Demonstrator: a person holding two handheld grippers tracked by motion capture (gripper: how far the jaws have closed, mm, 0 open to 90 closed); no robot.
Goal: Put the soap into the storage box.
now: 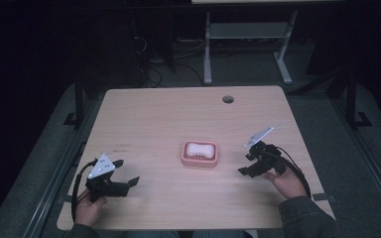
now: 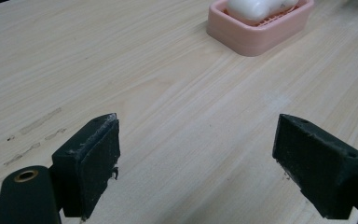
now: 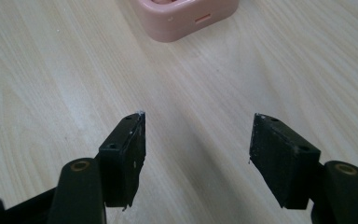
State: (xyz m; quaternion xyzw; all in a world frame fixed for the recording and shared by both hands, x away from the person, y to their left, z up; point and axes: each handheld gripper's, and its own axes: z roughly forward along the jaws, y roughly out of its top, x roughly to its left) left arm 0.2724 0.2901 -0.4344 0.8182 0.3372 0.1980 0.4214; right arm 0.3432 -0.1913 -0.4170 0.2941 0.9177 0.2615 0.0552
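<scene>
High view: unlabelled pink soap dish holding white soap, no legible writing.

A soap bar lies in a dish mid-table, between the 2 hand-held grippers.

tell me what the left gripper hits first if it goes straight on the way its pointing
Probably the pink soap dish holding the white soap. The left gripper, jaws open, faces bare table first; the dish sits ahead, slightly right, so it might only clip it.

pink soap dish, white soap, black grippers
</scene>
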